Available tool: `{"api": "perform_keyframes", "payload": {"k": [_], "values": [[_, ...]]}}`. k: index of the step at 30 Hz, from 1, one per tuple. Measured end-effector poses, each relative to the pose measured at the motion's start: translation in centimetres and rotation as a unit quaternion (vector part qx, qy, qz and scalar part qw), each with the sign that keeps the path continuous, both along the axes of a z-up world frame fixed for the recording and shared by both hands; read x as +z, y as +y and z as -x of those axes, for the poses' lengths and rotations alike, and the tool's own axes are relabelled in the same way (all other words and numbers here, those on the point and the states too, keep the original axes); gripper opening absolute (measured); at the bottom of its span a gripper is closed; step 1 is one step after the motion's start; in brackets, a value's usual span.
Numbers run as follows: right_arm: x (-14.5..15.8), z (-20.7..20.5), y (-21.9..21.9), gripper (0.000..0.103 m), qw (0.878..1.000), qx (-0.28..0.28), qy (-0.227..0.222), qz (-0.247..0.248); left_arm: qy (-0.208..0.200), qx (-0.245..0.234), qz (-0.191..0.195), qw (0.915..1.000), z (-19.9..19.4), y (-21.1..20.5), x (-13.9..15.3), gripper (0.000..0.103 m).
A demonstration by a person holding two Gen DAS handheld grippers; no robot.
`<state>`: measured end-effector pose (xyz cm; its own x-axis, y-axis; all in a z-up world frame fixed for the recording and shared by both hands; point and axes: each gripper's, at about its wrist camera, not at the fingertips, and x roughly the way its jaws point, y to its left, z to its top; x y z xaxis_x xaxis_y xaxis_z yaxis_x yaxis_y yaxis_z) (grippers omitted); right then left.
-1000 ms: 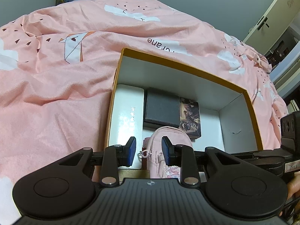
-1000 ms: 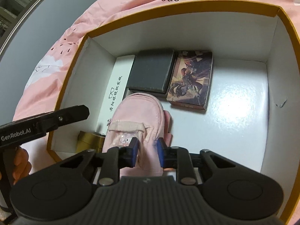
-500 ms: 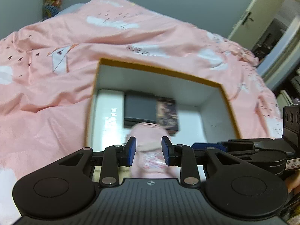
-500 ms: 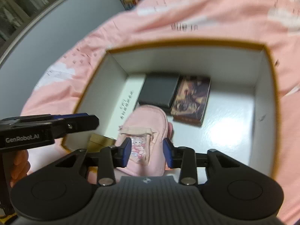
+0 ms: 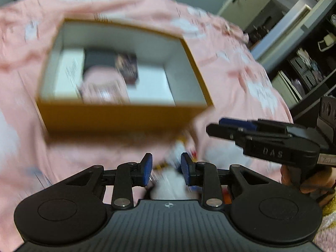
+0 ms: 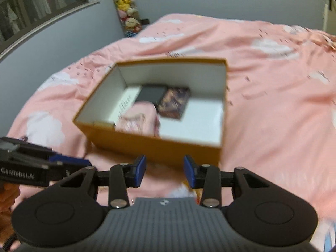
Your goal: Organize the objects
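Blue-padded and black-framed, the right gripper (image 6: 163, 171) hovers above the near part of a pink quilt (image 6: 273, 109), its jaws parted with nothing between them; they have just been opening. In the left wrist view the left gripper (image 5: 164, 168) hangs over the same bedding with a narrow gap between its pads and nothing pinched there; blurred white and coloured shapes lie on the quilt directly beneath it, too smeared to identify. Each tool appears at the edge of the other's view, a person's hand (image 5: 308, 180) wrapped around the handle of the right one.

Just beyond both sets of fingers, near the middle of the quilt, stands an open cardboard box (image 6: 151, 145), mustard-brown outside and white inside. Against its near wall lies a small pink pouch (image 6: 138, 119). Behind the pouch, a long white box (image 6: 128, 100) runs along the left wall, a flat black case (image 6: 152, 93) sits beside it toward the far wall, and a dark illustrated box (image 6: 175, 103) lies just right of that. The right half of the box floor is bare.

At the far left corner of the bed, a column of plush toys (image 6: 128, 14) hangs against the grey wall.
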<state>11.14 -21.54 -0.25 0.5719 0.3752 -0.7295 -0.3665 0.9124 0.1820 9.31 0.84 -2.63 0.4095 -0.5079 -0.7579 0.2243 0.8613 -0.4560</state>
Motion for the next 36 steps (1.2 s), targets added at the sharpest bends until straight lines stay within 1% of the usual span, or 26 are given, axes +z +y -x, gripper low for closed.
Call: {"api": "perform_keyframes", "payload": {"k": [4, 7, 8, 9, 10, 11, 14, 16, 19, 22, 24, 26, 28, 31, 32, 34, 36], "values": [[-1.5, 2.6, -1.4, 0.041, 0.999, -0.021, 0.009, 0.029, 0.051, -0.031, -0.003, 0.9982, 1.6, -2.0, -2.7, 0.033], [-2.7, 3.8, -2.7, 0.041, 0.999, -0.037, 0.030, 0.023, 0.080, -0.041, -0.005, 0.9959, 1.8, -3.2, -4.1, 0.033], [-3.2, 4.1, -3.0, 0.042, 0.998, -0.042, 0.038, 0.023, 0.088, -0.043, -0.008, 0.9952, 1.8, -3.6, -4.5, 0.035], [-3.6, 4.5, -3.1, 0.042, 0.998, -0.044, 0.044, 0.024, 0.089, -0.043, -0.009, 0.9951, 1.8, -4.0, -4.7, 0.039], [-4.0, 4.8, -3.3, 0.043, 0.998, -0.045, 0.048, 0.025, 0.089, -0.042, -0.011, 0.9951, 1.8, -4.4, -5.0, 0.047], [-4.3, 5.2, -3.4, 0.044, 0.997, -0.045, 0.051, 0.025, 0.091, -0.039, -0.013, 0.9950, 1.7, -4.8, -5.2, 0.048], [-4.9, 5.8, -3.6, 0.044, 0.997, -0.040, 0.059, 0.024, 0.093, -0.029, 0.001, 0.9952, 1.6, -5.2, -5.8, 0.049], [-5.4, 6.0, -3.8, 0.044, 0.997, -0.038, 0.065, 0.026, 0.096, -0.017, -0.005, 0.9952, 1.3, -5.6, -6.3, 0.049], [-6.1, 6.0, -4.1, 0.045, 0.996, -0.038, 0.072, 0.026, 0.090, -0.004, -0.023, 0.9957, 1.0, -6.4, -6.5, 0.050], [-6.9, 5.9, -3.9, 0.047, 0.996, -0.027, 0.078, 0.033, 0.080, 0.005, -0.050, 0.9955, 0.8, -7.5, -6.6, 0.053], [-7.4, 6.0, -3.4, 0.051, 0.996, -0.016, 0.074, 0.048, 0.076, 0.008, -0.072, 0.9945, 0.6, -8.3, -6.6, 0.057], [-7.7, 5.9, -3.0, 0.052, 0.996, -0.006, 0.070, 0.058, 0.071, 0.009, -0.090, 0.9933, 0.4, -9.1, -6.7, 0.066], [-7.9, 5.8, -2.8, 0.052, 0.996, -0.001, 0.068, 0.062, 0.065, 0.007, -0.111, 0.9916, 0.2, -9.8, -6.9, 0.073], [-8.3, 5.4, -2.6, 0.053, 0.996, 0.001, 0.067, 0.064, 0.055, 0.016, -0.143, 0.9881, 0.1, -10.4, -7.4, 0.076], [-8.4, 5.4, -2.5, 0.053, 0.996, 0.003, 0.067, 0.064, 0.052, 0.020, -0.148, 0.9873, 0.0, -10.6, -7.6, 0.079], [-8.8, 5.2, -2.2, 0.053, 0.995, 0.007, 0.068, 0.068, 0.051, 0.032, -0.159, 0.9854, -0.1, -10.4, -7.9, 0.079], [-9.1, 5.0, -1.8, 0.052, 0.995, 0.013, 0.071, 0.071, 0.059, 0.046, -0.155, 0.9851, -0.4, -9.8, -8.4, 0.080]]}}
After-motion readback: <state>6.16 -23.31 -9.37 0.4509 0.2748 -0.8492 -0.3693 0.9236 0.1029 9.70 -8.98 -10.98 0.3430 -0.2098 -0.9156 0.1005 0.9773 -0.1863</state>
